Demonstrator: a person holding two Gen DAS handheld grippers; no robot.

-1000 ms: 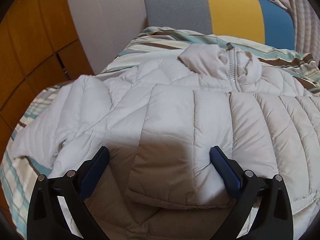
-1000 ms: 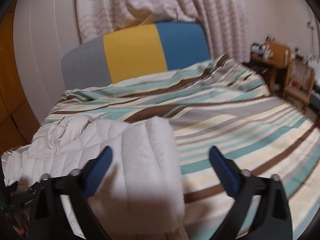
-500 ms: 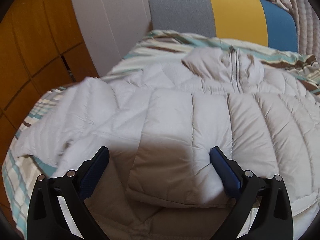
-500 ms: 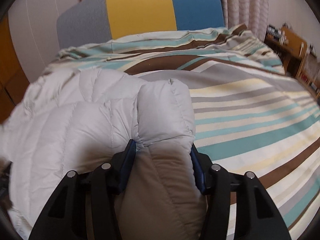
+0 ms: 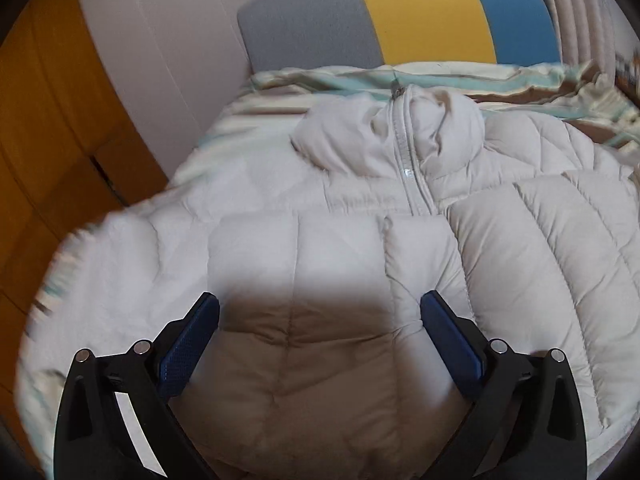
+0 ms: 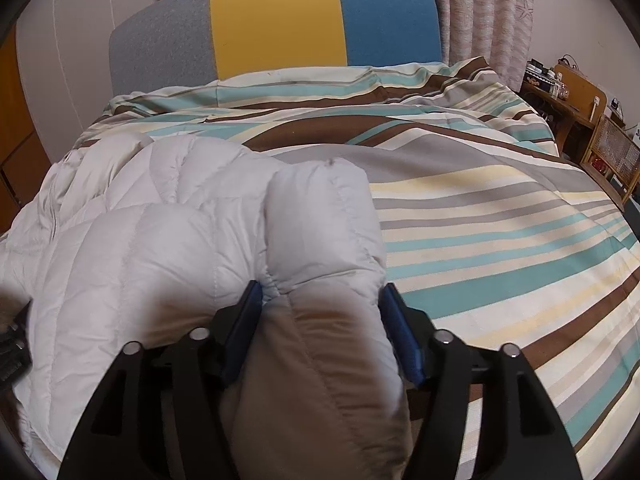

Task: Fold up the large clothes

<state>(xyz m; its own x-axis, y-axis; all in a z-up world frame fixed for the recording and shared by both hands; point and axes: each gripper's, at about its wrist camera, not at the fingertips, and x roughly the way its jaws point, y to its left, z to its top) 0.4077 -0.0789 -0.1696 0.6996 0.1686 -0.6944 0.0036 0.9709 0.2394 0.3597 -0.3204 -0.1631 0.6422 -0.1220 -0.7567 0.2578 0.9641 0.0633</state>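
A pale grey quilted puffer jacket (image 5: 360,208) lies front up on the striped bed, zipper and collar toward the headboard, both sleeves folded across the chest. My left gripper (image 5: 320,312) is open, its blue pads either side of the folded left sleeve, low over it. In the right wrist view my right gripper (image 6: 320,300) is shut on the puffy right edge of the jacket (image 6: 320,216), the padding bulging up between the pads.
The bed has a striped cover (image 6: 480,208) in teal, brown and cream. A grey, yellow and blue headboard (image 6: 276,20) stands at the far end. Orange wooden cabinets (image 5: 44,120) are on the left. A wooden side table (image 6: 568,96) with clutter stands at the right.
My right gripper moved onto the jacket's right edge and closed on it. My left gripper stayed open and moved forward over the jacket toward the collar.
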